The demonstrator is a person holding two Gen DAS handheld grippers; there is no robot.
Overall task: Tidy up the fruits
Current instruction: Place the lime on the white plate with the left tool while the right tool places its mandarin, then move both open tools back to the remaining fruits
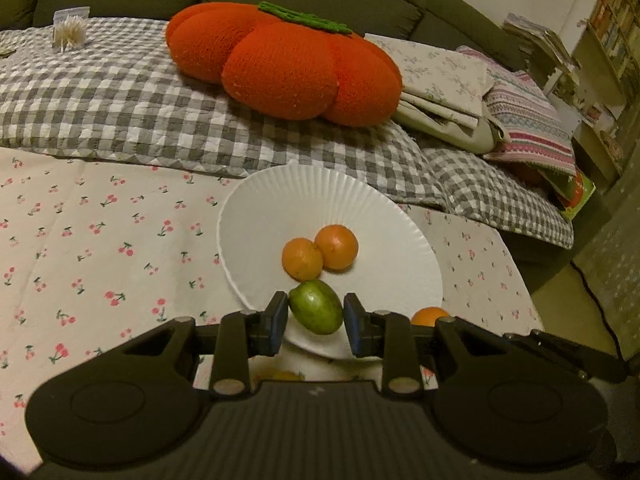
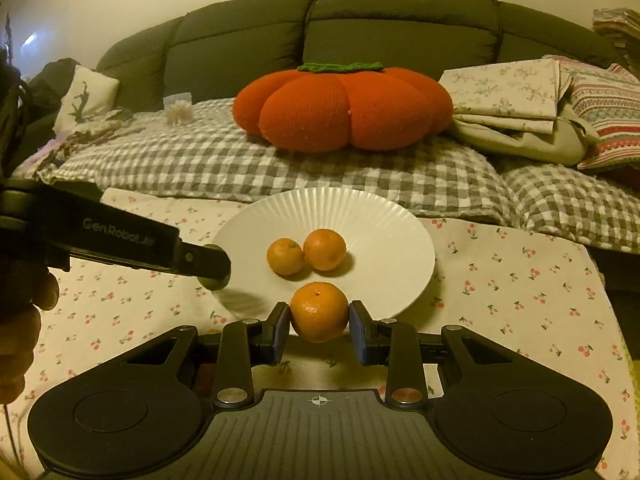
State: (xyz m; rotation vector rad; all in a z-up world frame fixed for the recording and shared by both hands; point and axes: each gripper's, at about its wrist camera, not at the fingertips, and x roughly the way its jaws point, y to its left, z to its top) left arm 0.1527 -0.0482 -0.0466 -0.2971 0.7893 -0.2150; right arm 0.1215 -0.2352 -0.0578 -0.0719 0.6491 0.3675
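Observation:
A white ribbed plate (image 1: 280, 200) (image 2: 380, 216) lies on the cherry-print cloth and holds two oranges (image 1: 320, 252) (image 2: 308, 254) side by side. My left gripper (image 1: 316, 322) is shut on a green fruit (image 1: 316, 306) and holds it over the plate's near rim. In the right wrist view the left gripper (image 2: 214, 270) reaches in from the left over the plate's left rim, the green fruit (image 2: 214, 282) peeking below its fingers. My right gripper (image 2: 319, 330) is shut on a third orange (image 2: 319, 312) at the plate's near edge; that orange also shows in the left wrist view (image 1: 430, 316).
A big orange pumpkin cushion (image 2: 344, 106) lies on a grey checked blanket (image 2: 200, 164) on the sofa behind the plate. Folded linens (image 2: 516, 100) are stacked at the right. The cherry-print cloth (image 2: 520, 280) spreads around the plate. A dark cable (image 1: 592, 296) runs along the floor at right.

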